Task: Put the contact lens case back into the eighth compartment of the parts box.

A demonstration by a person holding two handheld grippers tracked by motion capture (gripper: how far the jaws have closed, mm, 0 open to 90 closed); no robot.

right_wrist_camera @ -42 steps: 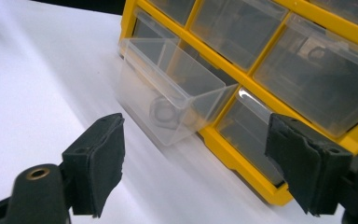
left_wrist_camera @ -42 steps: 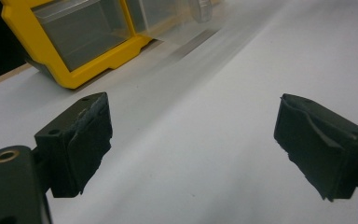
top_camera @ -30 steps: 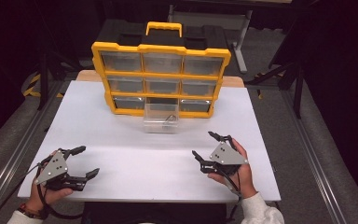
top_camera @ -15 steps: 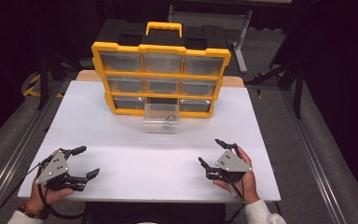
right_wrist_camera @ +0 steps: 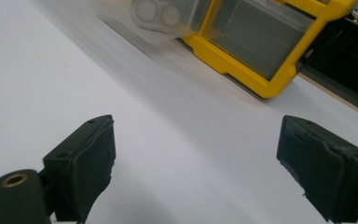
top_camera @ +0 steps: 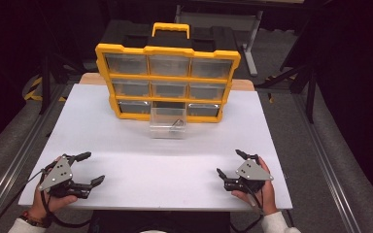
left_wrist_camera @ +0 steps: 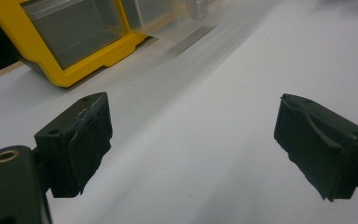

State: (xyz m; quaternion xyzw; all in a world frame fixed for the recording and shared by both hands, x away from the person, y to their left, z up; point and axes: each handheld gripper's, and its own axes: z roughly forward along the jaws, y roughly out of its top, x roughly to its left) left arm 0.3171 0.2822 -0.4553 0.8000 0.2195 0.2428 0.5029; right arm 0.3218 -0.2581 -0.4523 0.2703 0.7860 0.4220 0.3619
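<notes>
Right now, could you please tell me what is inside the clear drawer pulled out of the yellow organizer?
The clear drawer holds one small dark metal piece near its right side; its exact kind is too small to tell. The rest looks bare through the walls. The other drawers of the yellow organizer are shut and frosted.

Table: white tabletop (top_camera: pixel 141 160) on a wooden board (top_camera: pixel 93 78)
Floor: grey carpet (top_camera: pixel 340 160)
Background: dark metal stand legs (top_camera: pixel 291 77)
</notes>
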